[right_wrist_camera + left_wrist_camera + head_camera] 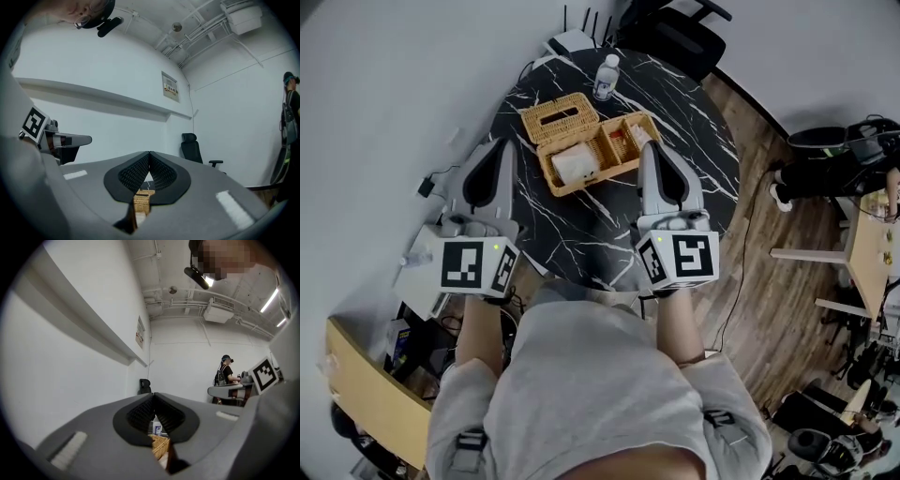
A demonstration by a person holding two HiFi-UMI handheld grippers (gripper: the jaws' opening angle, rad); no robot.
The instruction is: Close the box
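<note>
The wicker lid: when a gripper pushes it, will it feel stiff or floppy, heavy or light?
The woven lid is probably stiff and light: open, it shows no sag. The box looks light too, so it may slide on the smooth table when pushed.

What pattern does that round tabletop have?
The tabletop is black with white marble-like veins, clearest in the head view.

You see a tan, woven-patterned wicker box (560,115) on a black table (694,131) veined with white, marble-like lines.
</note>
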